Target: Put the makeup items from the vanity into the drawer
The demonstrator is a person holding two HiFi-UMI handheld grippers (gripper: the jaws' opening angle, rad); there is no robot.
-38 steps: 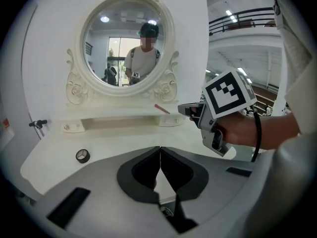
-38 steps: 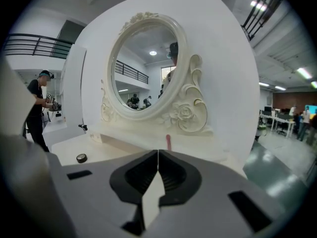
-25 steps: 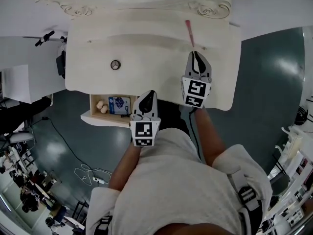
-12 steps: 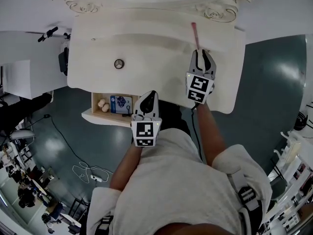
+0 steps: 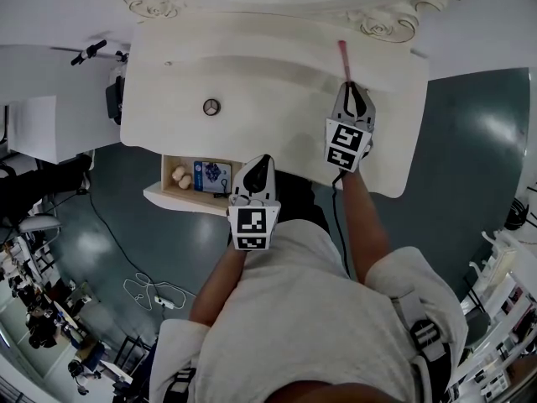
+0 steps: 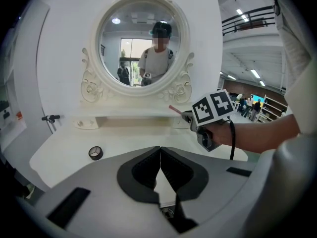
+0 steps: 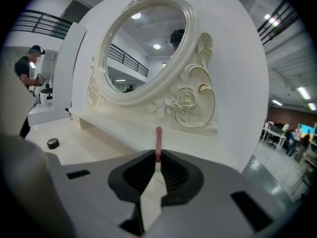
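Note:
A thin pink makeup stick [image 5: 343, 55] lies on the raised shelf at the back right of the white vanity [image 5: 277, 141]. My right gripper [image 5: 351, 87] reaches to its near end. In the right gripper view the jaws have just been closing, and the stick [image 7: 158, 137] sits pinched between the tips of my right gripper [image 7: 157, 158]. A small round black jar [image 5: 211, 107] stands on the vanity top to the left. My left gripper [image 5: 257, 166] hovers over the front edge, shut and empty, its pads [image 6: 148, 170] meeting. Below, the drawer [image 5: 168, 193] stands open.
The drawer holds two beige sponges [image 5: 178, 177] and a blue packet [image 5: 211, 176]. An oval mirror [image 6: 142, 44] in a carved frame rises behind the shelf. Cables [image 5: 155, 296] lie on the dark floor at the left.
My right gripper has moved forward to the pink stick, its jaws spread and then closed round the stick's near end. The left gripper has stayed in place.

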